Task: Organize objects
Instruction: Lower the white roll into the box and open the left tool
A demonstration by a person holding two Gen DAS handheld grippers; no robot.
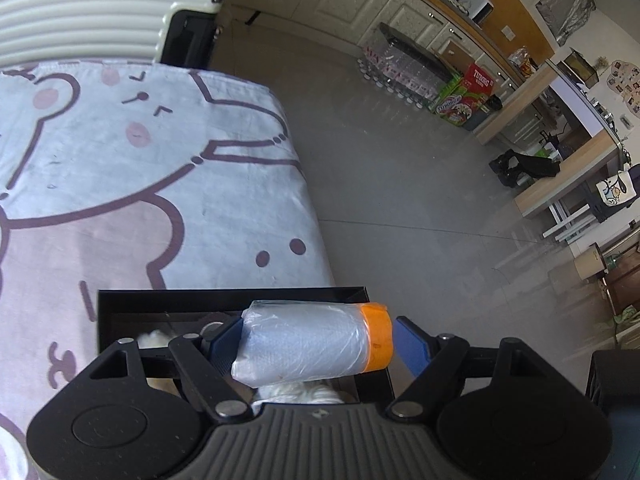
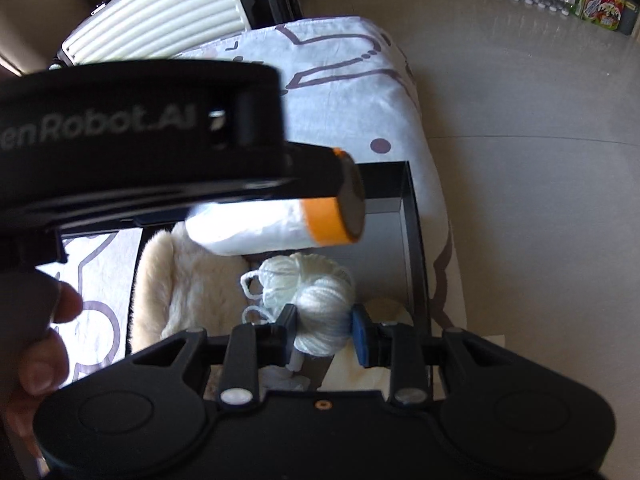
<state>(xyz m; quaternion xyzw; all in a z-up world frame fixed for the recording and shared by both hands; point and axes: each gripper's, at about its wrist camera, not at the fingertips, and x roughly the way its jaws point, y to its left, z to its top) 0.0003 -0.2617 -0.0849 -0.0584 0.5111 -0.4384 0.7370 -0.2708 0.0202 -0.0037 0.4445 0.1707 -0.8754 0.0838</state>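
The left hand-held gripper (image 1: 320, 344) grips a plastic-wrapped roll with an orange end (image 1: 312, 344) crosswise between its blue pads, hovering above the black box (image 2: 414, 240). The right hand-held gripper (image 2: 324, 334) is nearly closed, pinching a ball of white yarn (image 2: 320, 300) just over the same box. Inside the box, left of the yarn, lies a cream fluffy item (image 2: 188, 292). The box sits on the table's cartoon-print cloth (image 1: 140, 160), near its edge.
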